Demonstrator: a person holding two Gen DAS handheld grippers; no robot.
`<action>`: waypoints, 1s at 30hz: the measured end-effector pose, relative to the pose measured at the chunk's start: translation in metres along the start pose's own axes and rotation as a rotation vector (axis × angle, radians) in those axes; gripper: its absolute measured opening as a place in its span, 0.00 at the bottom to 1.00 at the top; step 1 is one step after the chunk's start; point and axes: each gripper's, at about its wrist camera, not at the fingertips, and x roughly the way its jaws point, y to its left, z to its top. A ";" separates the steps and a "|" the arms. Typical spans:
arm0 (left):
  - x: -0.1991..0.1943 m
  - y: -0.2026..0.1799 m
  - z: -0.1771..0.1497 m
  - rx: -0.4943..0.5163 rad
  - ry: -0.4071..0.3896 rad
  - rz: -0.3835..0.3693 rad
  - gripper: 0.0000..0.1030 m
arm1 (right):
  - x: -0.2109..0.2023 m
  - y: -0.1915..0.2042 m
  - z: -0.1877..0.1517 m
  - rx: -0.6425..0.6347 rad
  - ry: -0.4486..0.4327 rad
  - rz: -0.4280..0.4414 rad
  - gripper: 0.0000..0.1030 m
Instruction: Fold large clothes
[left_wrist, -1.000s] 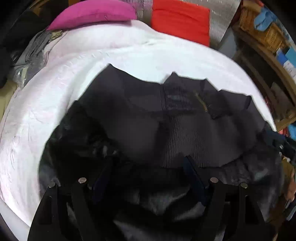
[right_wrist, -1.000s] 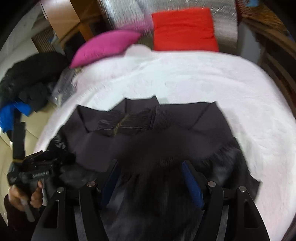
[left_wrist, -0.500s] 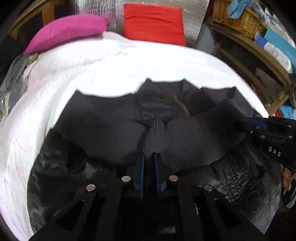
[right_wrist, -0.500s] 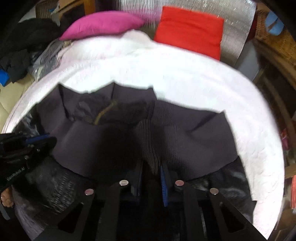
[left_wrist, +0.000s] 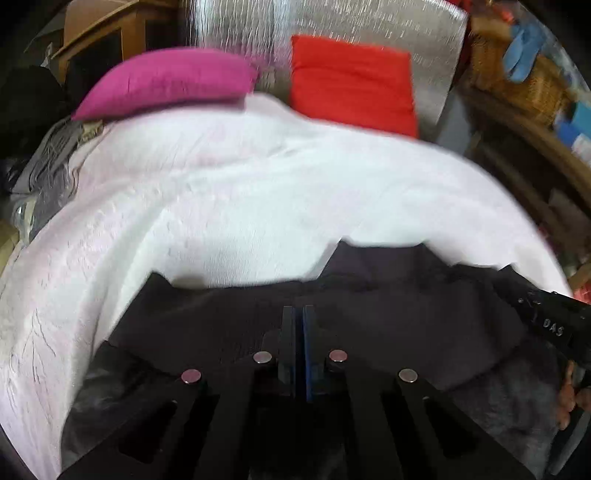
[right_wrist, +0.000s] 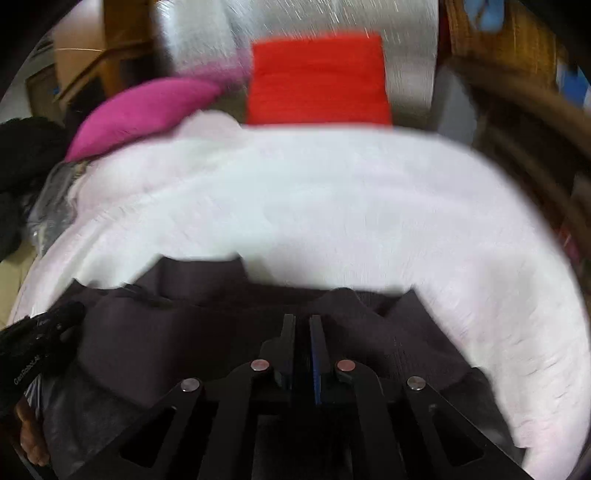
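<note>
**Both grippers pinched on the hem, mid-fold**

Far left: a dark heap of clothes, then a pink cushion at the head of the bed, well clear of the work. Next, the left gripper, fingers pressed together on the near edge of the dark jacket (clamped on cloth, judging by the knit bunched at the tips). Jacket spread low on the white cover, collar end pointing toward the cushions. Further right, a red cushion against the silver backing. Then the right gripper, likewise clenched on the same hem, near its partner. Likely reason for two grips side by side: keeping the edge straight while carrying it toward the collar. Blurred throughout, so finer detail unreadable. Rightmost, a wicker basket on shelving.
</note>
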 end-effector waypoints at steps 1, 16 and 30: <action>0.003 0.000 -0.002 -0.002 0.010 0.006 0.03 | 0.009 -0.003 0.000 0.024 0.029 0.020 0.07; -0.079 -0.003 -0.013 0.092 -0.183 0.103 0.22 | -0.076 -0.027 -0.026 0.139 -0.075 0.259 0.86; -0.115 -0.009 -0.037 0.172 -0.237 0.141 0.30 | -0.113 0.009 -0.062 0.007 -0.087 0.192 0.71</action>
